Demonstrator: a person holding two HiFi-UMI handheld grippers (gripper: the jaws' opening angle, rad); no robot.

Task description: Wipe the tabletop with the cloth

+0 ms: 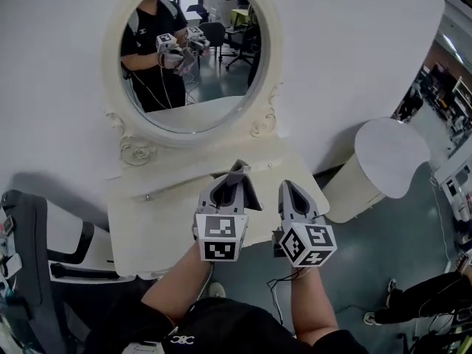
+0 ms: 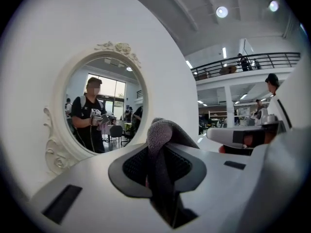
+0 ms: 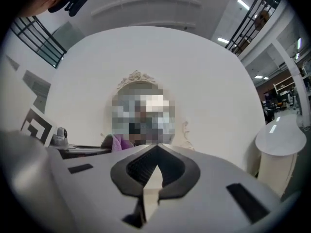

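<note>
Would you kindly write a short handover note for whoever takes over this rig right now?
Left claw: shut on the grey cloth, which sticks out past its tips.
Right claw: shut, empty, beside the left one.
Both hang over the front of the cream tabletop, below the oval mirror; the cloth is not on the surface.
Done: cloth picked up.
Left: lower it and wipe the tabletop; how much has been wiped cannot be told.
</note>
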